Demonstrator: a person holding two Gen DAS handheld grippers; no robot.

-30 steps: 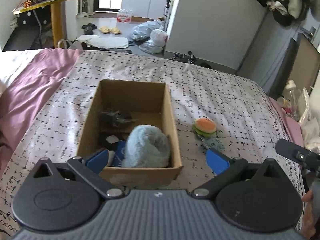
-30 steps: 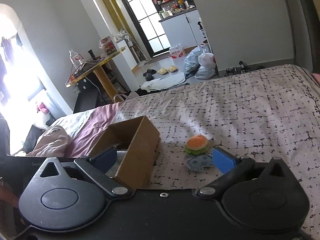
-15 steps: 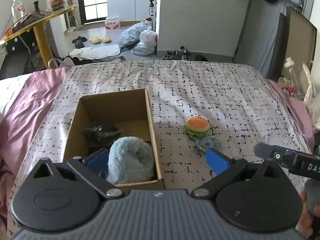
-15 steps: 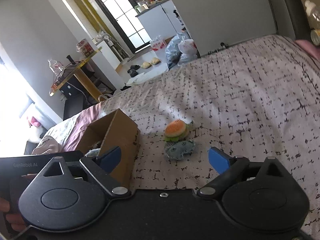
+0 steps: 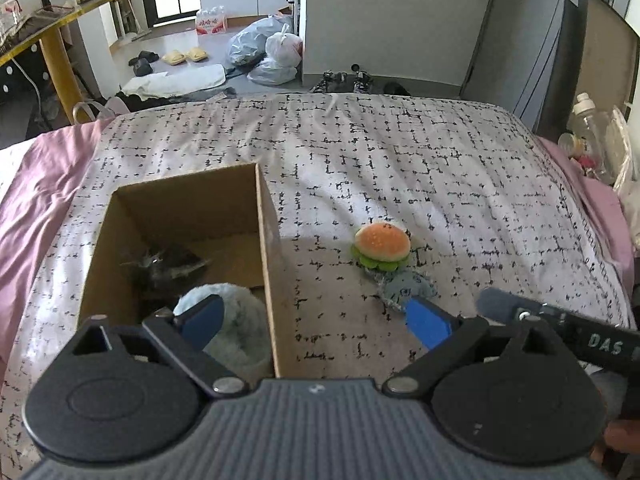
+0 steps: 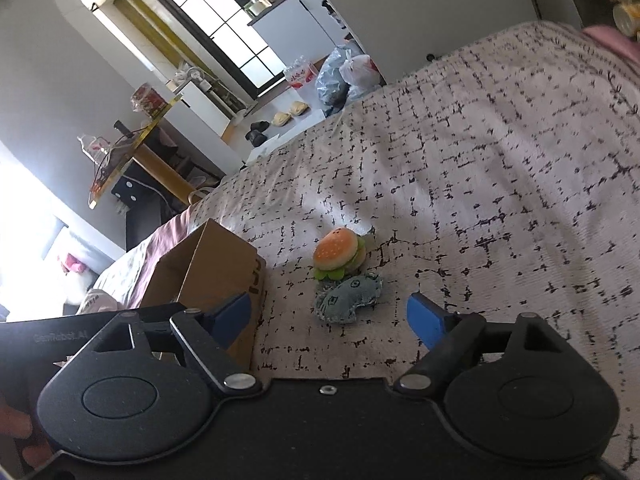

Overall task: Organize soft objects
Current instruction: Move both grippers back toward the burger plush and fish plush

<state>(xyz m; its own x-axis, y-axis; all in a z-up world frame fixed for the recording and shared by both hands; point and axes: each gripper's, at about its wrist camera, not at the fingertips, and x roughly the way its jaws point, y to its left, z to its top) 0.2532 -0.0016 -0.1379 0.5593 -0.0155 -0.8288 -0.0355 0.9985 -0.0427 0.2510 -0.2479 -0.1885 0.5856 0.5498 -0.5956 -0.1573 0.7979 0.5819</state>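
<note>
A cardboard box (image 5: pixel 269 224) lies on the patterned bed cover and holds a fluffy pale blue plush (image 5: pixel 236 328) and a dark furry toy (image 5: pixel 168 268). A burger plush (image 5: pixel 382 246) and a small grey-blue plush (image 5: pixel 406 288) lie on the cover right of the box. My left gripper (image 5: pixel 312 322) is open and empty, above the box's near right corner. My right gripper (image 6: pixel 332 318) is open and empty, hovering just short of the grey-blue plush (image 6: pixel 348 296) and the burger plush (image 6: pixel 338 252), with the box (image 6: pixel 212 264) at its left.
The bed cover (image 5: pixel 400 160) spreads wide to the right and back. Pink bedding (image 5: pixel 36 184) lies at the left. Bottles and bags (image 5: pixel 592 136) crowd the bed's right edge. Floor clutter (image 5: pixel 272 48) lies beyond the bed's far edge.
Both grippers have shifted right and closer to the two plush toys on the cover. The right gripper has tilted and dropped toward them. Both stay open; the toys have not moved.
</note>
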